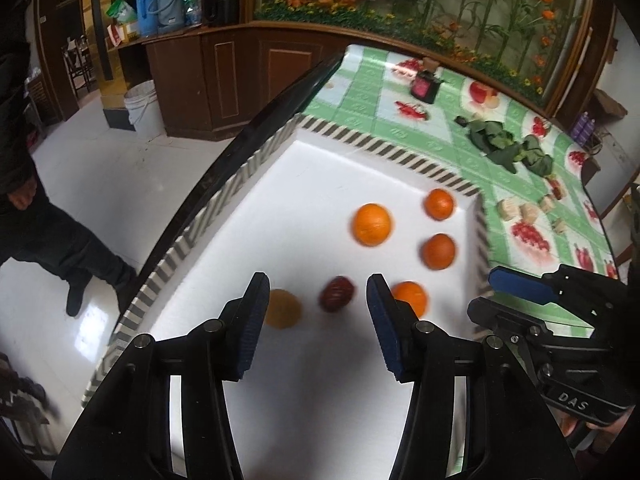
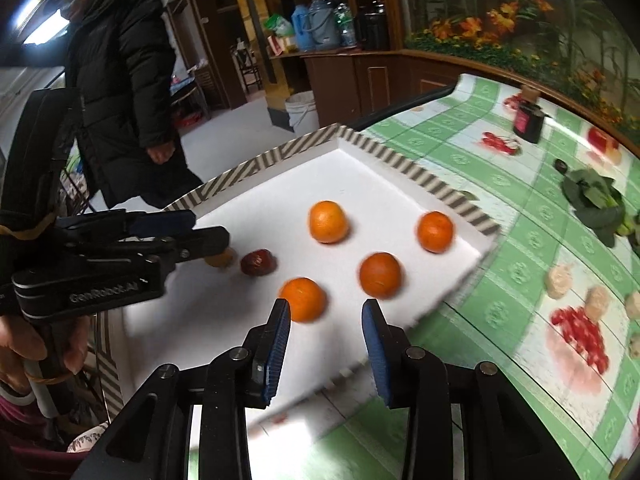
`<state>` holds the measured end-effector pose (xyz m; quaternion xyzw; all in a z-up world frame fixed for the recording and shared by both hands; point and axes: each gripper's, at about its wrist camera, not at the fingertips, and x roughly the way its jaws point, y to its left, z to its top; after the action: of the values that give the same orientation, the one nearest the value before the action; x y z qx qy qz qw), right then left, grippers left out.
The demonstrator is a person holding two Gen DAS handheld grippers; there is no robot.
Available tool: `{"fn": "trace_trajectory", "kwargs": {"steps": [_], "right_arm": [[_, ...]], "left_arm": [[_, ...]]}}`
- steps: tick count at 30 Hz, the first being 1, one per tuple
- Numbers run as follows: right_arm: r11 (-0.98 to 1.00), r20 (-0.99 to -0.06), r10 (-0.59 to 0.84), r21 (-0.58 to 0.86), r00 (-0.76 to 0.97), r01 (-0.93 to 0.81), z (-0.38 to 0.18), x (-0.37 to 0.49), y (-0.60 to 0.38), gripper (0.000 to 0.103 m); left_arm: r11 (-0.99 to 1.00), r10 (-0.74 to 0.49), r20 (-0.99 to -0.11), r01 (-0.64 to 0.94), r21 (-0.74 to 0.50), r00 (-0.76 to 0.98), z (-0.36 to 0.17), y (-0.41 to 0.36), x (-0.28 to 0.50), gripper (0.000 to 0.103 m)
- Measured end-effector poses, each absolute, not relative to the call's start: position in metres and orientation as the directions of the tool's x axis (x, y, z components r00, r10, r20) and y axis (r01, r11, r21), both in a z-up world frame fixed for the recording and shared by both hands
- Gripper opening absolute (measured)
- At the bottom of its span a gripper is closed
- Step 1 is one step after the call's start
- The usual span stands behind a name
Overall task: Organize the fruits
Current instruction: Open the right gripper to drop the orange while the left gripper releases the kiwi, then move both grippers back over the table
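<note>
A white tray (image 1: 280,184) with a striped rim lies on the table and also shows in the right wrist view (image 2: 352,168). Several oranges lie on it, among them a large one (image 1: 371,224) (image 2: 328,221) and a near one (image 1: 410,298) (image 2: 303,299). A dark red fruit (image 1: 337,294) (image 2: 258,262) and a blurred brownish-yellow fruit (image 1: 282,308) (image 2: 220,258) lie beside them. My left gripper (image 1: 316,294) is open and empty above the red fruit. My right gripper (image 2: 326,312) is open and empty beside the near orange; it also shows in the left wrist view (image 1: 504,296).
The green checked tablecloth (image 2: 500,184) carries a dark jar (image 2: 528,122), leafy greens (image 2: 596,200) and pale food pieces (image 2: 560,280). A person in a dark coat (image 2: 124,92) stands left of the table. A white bucket (image 1: 142,106) stands on the floor.
</note>
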<state>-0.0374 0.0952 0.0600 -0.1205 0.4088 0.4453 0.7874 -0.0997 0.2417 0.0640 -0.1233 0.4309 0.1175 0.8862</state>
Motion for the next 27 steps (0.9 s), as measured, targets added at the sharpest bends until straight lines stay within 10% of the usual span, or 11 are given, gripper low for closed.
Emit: {"fn": "trace_trajectory", "kwargs": {"steps": [27], "right_arm": [[0.866,-0.770,0.423,0.189,0.477,-0.463,0.040,0.020,-0.142,0.037]], "left_arm": [[0.992,-0.095,-0.816,-0.011,-0.124,0.570,0.068,0.088,-0.028,0.051]]}}
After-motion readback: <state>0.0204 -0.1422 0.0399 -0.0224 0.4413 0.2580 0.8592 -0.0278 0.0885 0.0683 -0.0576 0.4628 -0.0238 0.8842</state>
